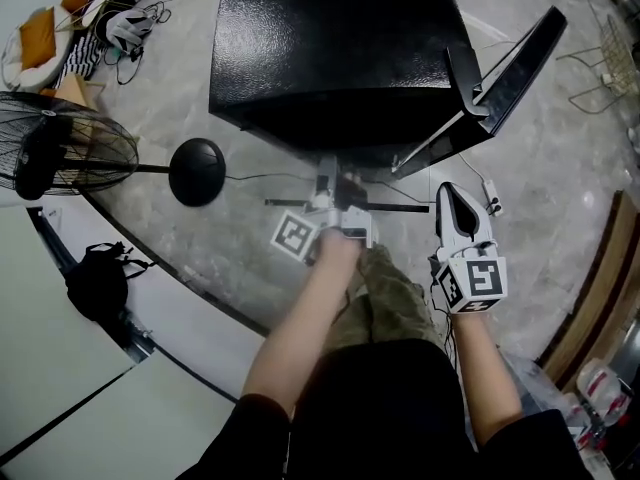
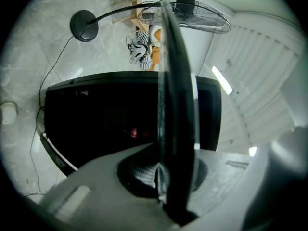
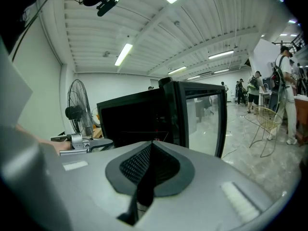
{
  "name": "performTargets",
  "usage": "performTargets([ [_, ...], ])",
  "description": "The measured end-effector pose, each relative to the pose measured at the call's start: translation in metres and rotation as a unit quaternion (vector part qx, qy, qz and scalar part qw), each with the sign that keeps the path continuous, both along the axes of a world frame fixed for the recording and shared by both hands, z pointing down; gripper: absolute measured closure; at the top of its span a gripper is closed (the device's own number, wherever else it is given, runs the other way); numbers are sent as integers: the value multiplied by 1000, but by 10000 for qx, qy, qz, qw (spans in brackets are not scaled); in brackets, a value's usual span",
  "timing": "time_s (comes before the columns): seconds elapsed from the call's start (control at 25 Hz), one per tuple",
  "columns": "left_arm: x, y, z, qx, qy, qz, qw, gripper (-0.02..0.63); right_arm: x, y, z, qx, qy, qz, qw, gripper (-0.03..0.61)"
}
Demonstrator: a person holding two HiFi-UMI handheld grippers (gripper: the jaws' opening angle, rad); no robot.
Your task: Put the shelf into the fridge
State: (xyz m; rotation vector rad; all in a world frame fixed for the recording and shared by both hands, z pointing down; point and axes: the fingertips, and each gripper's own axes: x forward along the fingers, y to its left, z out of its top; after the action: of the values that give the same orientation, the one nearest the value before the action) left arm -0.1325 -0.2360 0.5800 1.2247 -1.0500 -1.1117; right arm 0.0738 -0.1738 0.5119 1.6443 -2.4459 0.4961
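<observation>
The black fridge (image 1: 340, 48) stands in front of me with its glass door (image 1: 510, 78) swung open to the right. My left gripper (image 1: 330, 206) is shut on the near edge of the shelf (image 1: 290, 203), a thin dark-rimmed glass plate held level just before the fridge's opening. In the left gripper view the shelf (image 2: 175, 81) runs edge-on out from the left gripper (image 2: 166, 177) towards the dark fridge (image 2: 96, 124) interior. My right gripper (image 1: 452, 196) hangs shut and empty to the right, near the door's lower edge. In its own view the right gripper (image 3: 144, 177) faces the fridge (image 3: 130, 119).
A standing fan (image 1: 60, 148) with a round base (image 1: 197, 171) is on the floor to the left. A black bag (image 1: 100, 280) lies near left. A power strip (image 1: 489, 196) and cables lie by the door. A wire chair (image 3: 267, 124) and people stand far right.
</observation>
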Motion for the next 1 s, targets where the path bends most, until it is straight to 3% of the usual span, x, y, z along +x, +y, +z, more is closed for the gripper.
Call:
performTargets([
  [0.4, 2, -10, 6, 114, 20, -69, 9999, 597, -7, -15, 12, -23, -43, -63, 10000, 576],
  [1.0, 4, -24, 12, 170, -282, -178, 9993, 597, -10, -26, 19, -157, -105, -67, 9998, 575],
])
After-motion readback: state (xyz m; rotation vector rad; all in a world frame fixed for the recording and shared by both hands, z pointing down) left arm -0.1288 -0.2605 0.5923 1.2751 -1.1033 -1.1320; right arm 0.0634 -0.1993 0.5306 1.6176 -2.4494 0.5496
